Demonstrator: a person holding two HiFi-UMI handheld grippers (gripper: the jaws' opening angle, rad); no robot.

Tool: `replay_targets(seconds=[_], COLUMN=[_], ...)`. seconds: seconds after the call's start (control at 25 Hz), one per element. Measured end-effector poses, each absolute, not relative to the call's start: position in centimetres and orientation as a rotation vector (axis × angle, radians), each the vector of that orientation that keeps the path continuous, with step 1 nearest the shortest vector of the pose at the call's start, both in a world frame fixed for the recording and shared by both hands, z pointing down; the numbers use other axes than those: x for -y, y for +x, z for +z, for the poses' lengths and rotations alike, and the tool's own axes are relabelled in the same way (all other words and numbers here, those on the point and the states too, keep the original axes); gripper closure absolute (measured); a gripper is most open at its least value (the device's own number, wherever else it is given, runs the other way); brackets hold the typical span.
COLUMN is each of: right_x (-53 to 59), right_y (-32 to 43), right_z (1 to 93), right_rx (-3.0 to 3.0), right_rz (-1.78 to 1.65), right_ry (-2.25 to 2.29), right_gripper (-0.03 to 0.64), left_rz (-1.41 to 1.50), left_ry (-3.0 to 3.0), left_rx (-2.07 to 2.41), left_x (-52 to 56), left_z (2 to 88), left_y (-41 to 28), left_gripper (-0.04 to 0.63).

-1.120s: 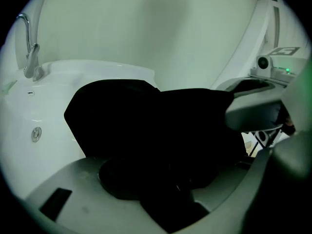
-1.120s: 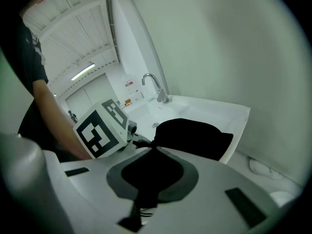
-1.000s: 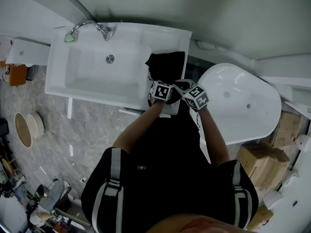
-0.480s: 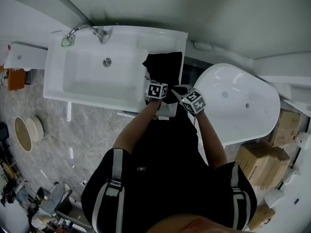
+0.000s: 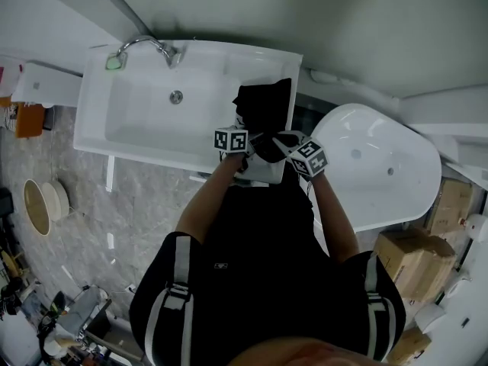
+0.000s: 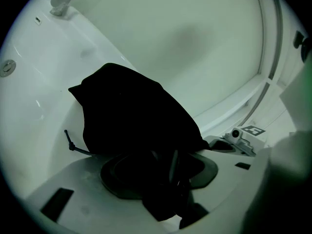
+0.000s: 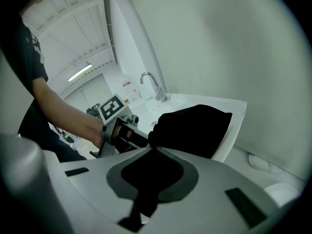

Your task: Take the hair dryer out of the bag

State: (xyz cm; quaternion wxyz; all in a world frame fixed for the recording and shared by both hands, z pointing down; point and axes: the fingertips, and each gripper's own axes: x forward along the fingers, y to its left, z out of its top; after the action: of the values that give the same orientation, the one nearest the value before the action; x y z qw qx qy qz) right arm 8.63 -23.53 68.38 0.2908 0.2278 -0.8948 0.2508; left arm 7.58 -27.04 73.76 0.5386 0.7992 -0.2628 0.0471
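Note:
A black cloth bag [image 5: 265,104] lies on the right end of the white sink counter [image 5: 263,170]; it also fills the middle of the left gripper view [image 6: 131,111] and shows in the right gripper view [image 7: 195,125]. No hair dryer shows; the bag hides what is inside. My left gripper [image 5: 245,143] is at the bag's near end, its jaws [image 6: 165,179] closing with dark bag material between them. My right gripper [image 5: 268,145] is shut on the bag's near edge [image 7: 152,152], a strip of black fabric pinched between its jaws.
The white sink basin [image 5: 145,113] with a chrome faucet [image 5: 149,46] lies left of the bag. A white bathtub [image 5: 381,162] stands at the right, with cardboard boxes [image 5: 415,254] near it. A wall rises behind the counter.
My left gripper has rolled and drawn a little to the left, apart from the right gripper. The right gripper keeps its hold on the bag's edge.

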Motion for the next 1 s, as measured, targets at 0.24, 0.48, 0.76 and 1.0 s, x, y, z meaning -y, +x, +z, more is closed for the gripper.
replay_targets(seconds=[0.24, 0.48, 0.76, 1.0], right_x=[22.9, 20.4, 17.9, 22.0], right_y=[8.2, 6.7, 6.3, 9.9], right_z=[66.9, 64.3, 59.3, 59.9], right_rx=[2.417, 2.567, 2.797, 2.446], right_rz=[0.613, 0.617, 0.817, 0.212], right_ry=[0.648, 0.539, 0.381, 0.778], right_gripper=[0.546, 0.484, 0.446, 0.433], left_rz=[0.022, 0.048, 0.081, 0.114], left_ry=[1.929, 2.036, 2.146, 2.222], left_rx=[0.454, 0.368, 0.269, 0.163], left_x=[24.2, 21.7, 18.3, 14.5], left_z=[71.4, 69.7, 67.2, 65.3], left_y=[6.5, 4.9, 2.3, 0.0], left_gripper=[0.396, 0.396, 0.394, 0.394])
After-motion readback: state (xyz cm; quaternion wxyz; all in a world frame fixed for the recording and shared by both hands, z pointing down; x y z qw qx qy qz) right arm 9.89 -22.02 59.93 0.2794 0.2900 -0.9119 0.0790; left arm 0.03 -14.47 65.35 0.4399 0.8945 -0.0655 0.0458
